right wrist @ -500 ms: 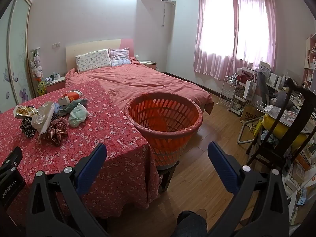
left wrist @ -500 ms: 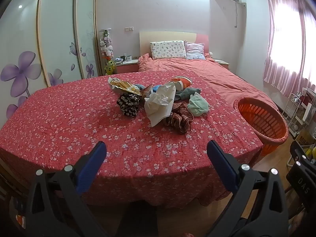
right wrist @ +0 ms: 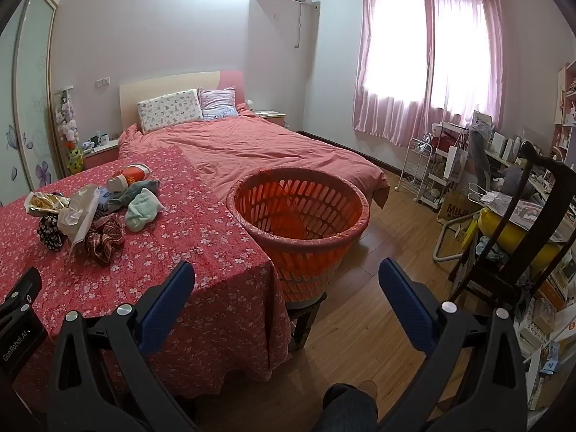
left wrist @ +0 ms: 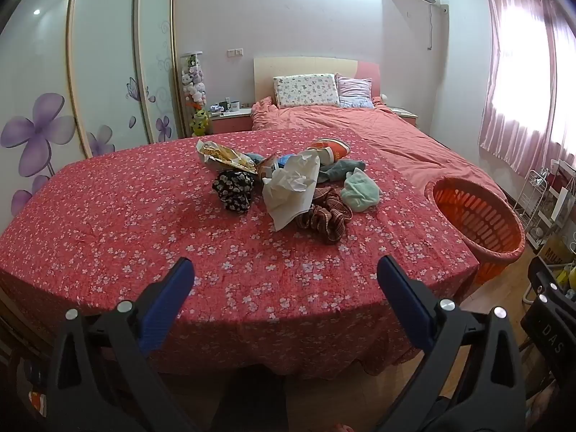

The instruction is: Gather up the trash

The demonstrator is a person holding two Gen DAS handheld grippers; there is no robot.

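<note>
Left wrist: orange basket (left wrist: 478, 216) upright, mouth up.

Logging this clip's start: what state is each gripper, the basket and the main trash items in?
Left gripper: open, holding nothing.
Right gripper: open, holding nothing.
Orange basket: upright beside the table, looks empty.
White paper: crumpled, on the pile.
Snack bag: torn open, lying flat.

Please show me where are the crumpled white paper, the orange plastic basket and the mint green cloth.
crumpled white paper (left wrist: 291, 189): left wrist view, middle of the sheet.
orange plastic basket (right wrist: 306, 243): right wrist view, front rim.
mint green cloth (left wrist: 360, 190): left wrist view, centre of the bundle.
</note>
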